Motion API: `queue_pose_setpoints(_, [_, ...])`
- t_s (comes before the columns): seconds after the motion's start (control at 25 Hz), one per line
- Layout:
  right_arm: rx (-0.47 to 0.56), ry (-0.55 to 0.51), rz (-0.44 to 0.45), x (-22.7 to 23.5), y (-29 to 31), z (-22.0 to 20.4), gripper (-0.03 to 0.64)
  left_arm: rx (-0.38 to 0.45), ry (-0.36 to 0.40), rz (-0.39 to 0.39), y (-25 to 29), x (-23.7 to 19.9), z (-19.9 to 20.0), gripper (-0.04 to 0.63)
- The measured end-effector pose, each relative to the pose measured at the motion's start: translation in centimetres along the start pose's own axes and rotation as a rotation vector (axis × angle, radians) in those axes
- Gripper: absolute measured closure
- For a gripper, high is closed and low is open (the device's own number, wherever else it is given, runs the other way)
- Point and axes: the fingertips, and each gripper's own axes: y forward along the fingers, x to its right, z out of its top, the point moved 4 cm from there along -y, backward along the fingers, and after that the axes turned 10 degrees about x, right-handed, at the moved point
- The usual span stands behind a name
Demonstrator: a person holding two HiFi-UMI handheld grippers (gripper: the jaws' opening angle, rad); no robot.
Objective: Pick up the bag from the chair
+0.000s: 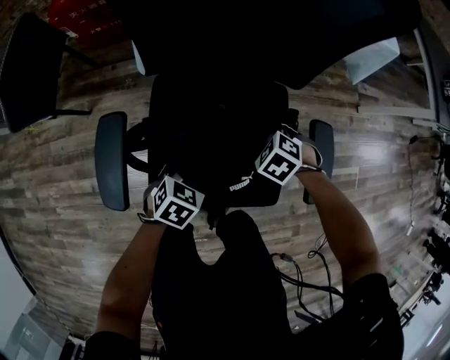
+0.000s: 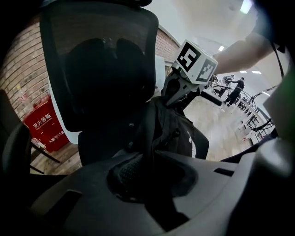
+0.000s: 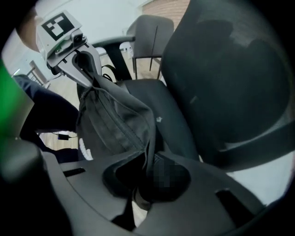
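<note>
A black bag (image 1: 242, 184) with a white logo hangs at the front of the black office chair's seat (image 1: 211, 119), stretched between both grippers. My left gripper (image 1: 179, 205) is shut on a fold of the bag (image 2: 177, 133), whose fabric runs down between its jaws (image 2: 145, 166). My right gripper (image 1: 280, 160) is shut on the bag's other end (image 3: 110, 120), and dark fabric fills its jaws (image 3: 150, 175). Each gripper view shows the other gripper's marker cube (image 2: 197, 61) (image 3: 57, 25) above the bag. The mesh backrest (image 2: 101, 69) rises behind. Whether the bag touches the seat is hidden.
The chair's armrests (image 1: 112, 160) (image 1: 322, 151) flank the bag. A second dark chair (image 1: 31, 70) and a red sign (image 1: 77, 17) are at the far left. Cables (image 1: 309, 274) lie on the wooden floor by my right arm. A pale desk edge (image 1: 380, 60) is at far right.
</note>
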Motion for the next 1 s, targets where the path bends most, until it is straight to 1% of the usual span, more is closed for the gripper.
queue_pose_setpoints(0.08, [0.023, 0.015, -0.020, 0.1, -1.6, 0.8, 0.571, 0.011, 0.008, -0.004, -1.1, -0.4, 1.0, 0.525])
queue_pose_setpoints(0.16, [0.048, 0.037, -0.036, -0.1, -3.2, 1.6, 0.571, 0.013, 0.023, 0.010, -2.4, -0.8, 1.9, 0.525])
queue_pose_setpoints(0.28, [0.076, 0.069, -0.058, -0.4, -5.8, 2.5, 0.572, 0.026, 0.016, 0.040, -4.4, -1.1, 3.7, 0.526])
queue_pose_setpoints(0.44, [0.116, 0.105, -0.108, 0.0, -9.7, 3.8, 0.572, 0.059, 0.042, 0.045, -6.8, -0.9, 6.5, 0.526])
queue_pose_setpoints(0.68, [0.166, 0.137, -0.197, 0.7, -15.7, 6.3, 0.572, 0.134, 0.084, 0.059, -11.0, -1.0, 10.8, 0.528])
queue_pose_setpoints(1.0, [0.254, 0.176, -0.323, 0.2, -24.2, 9.5, 0.572, 0.241, 0.138, 0.076, -17.2, -0.4, 16.0, 0.528])
